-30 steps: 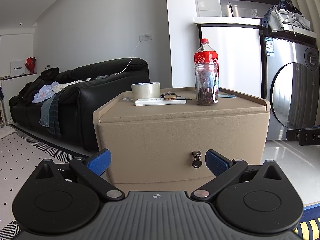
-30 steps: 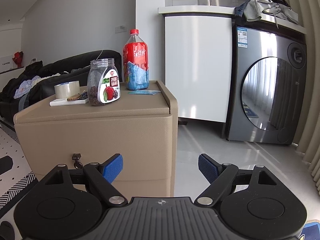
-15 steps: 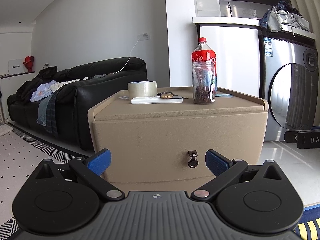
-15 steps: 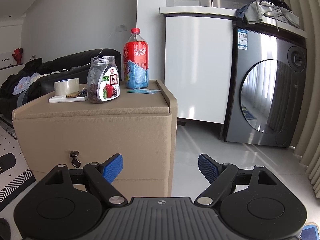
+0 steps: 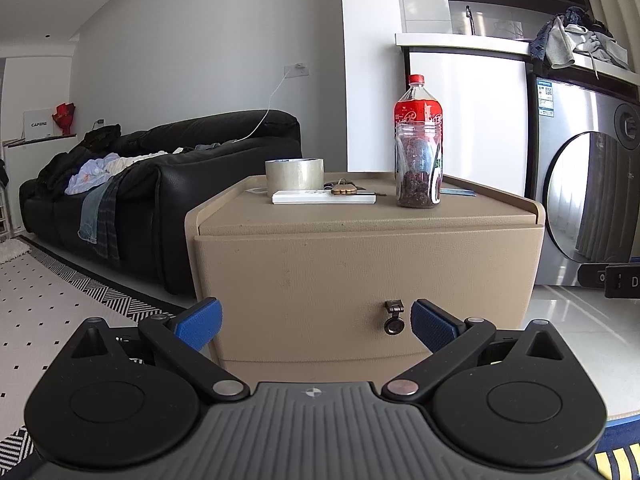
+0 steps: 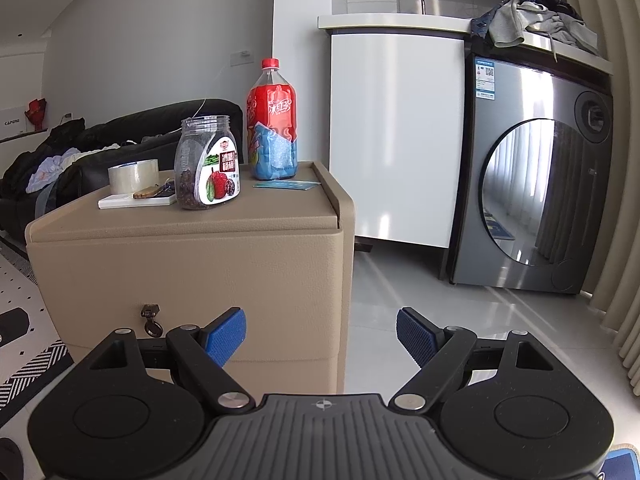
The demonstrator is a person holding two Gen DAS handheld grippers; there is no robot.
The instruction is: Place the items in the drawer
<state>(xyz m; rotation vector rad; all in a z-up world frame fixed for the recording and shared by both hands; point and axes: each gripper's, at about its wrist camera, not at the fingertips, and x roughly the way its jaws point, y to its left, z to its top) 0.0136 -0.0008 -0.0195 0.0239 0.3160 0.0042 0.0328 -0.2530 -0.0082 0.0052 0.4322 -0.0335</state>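
Note:
A tan cabinet (image 5: 360, 264) (image 6: 188, 264) stands ahead with its drawer shut and a small metal pull (image 5: 394, 316) (image 6: 151, 319) on the front. On top sit a roll of clear tape (image 5: 294, 173) (image 6: 133, 175), a white flat box (image 5: 324, 198) (image 6: 138, 201) with keys (image 5: 343, 189) on it, a clear jar of dried fruit (image 5: 418, 168) (image 6: 208, 164), a red-capped drink bottle (image 5: 417, 100) (image 6: 273, 128) and a blue card (image 6: 287, 186). My left gripper (image 5: 316, 324) is open, level with the pull. My right gripper (image 6: 320, 334) is open, off the cabinet's right corner.
A black sofa (image 5: 160, 184) with clothes on it stands left of the cabinet. A patterned rug (image 5: 52, 308) covers the floor at left. A washing machine (image 6: 536, 204) and a white counter (image 6: 396, 132) stand at right, with tiled floor (image 6: 420, 292) in front.
Both views have shifted slightly: the cabinet sits a little lower and closer in the frames than a second ago. Both grippers stay open and empty.

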